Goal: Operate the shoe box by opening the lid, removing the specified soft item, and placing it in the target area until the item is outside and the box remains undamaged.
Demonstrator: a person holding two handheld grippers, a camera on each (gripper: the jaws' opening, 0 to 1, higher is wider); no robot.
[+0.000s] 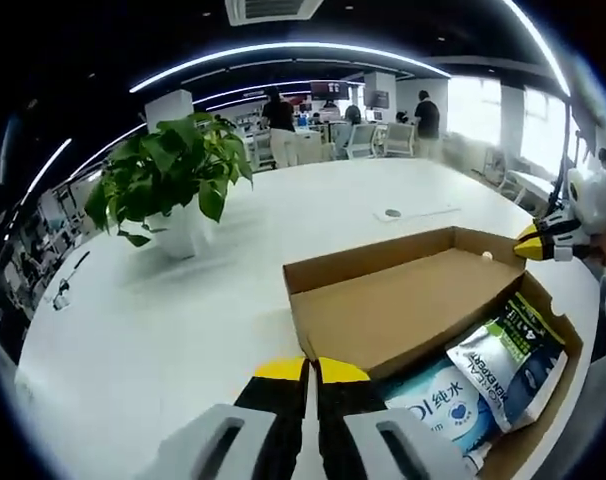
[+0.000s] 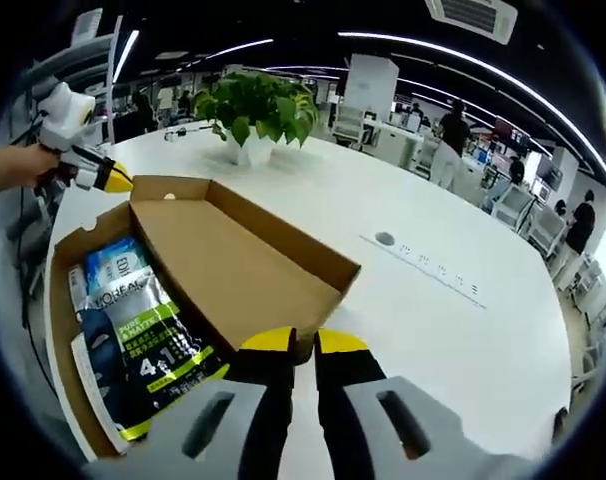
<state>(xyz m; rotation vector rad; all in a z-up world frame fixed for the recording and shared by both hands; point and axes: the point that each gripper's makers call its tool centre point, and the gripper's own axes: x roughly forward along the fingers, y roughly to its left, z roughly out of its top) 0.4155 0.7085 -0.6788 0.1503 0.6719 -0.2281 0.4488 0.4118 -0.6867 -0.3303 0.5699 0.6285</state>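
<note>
You're in an open-plan office. You're working at a big white table (image 1: pixel 183 330) with a potted plant (image 1: pixel 168 180) at upper left of the left gripper view and a round cable port (image 2: pixel 385 239) at middle right of the right gripper view. Long strip lights (image 1: pixel 283 50) curve across the dark ceiling, with an air vent (image 2: pixel 473 15) at upper right. Behind, top center, you see people standing (image 1: pixel 280 125) among desks, chairs (image 1: pixel 361 140) and screens. Bright windows (image 1: pixel 473 105) sit at upper right.

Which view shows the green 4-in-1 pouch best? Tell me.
The right gripper view: the green pouch lies close and its label is readable. In the left gripper view the pouch sits toward the edge, smaller and skewed, inside the shoe box.
</note>
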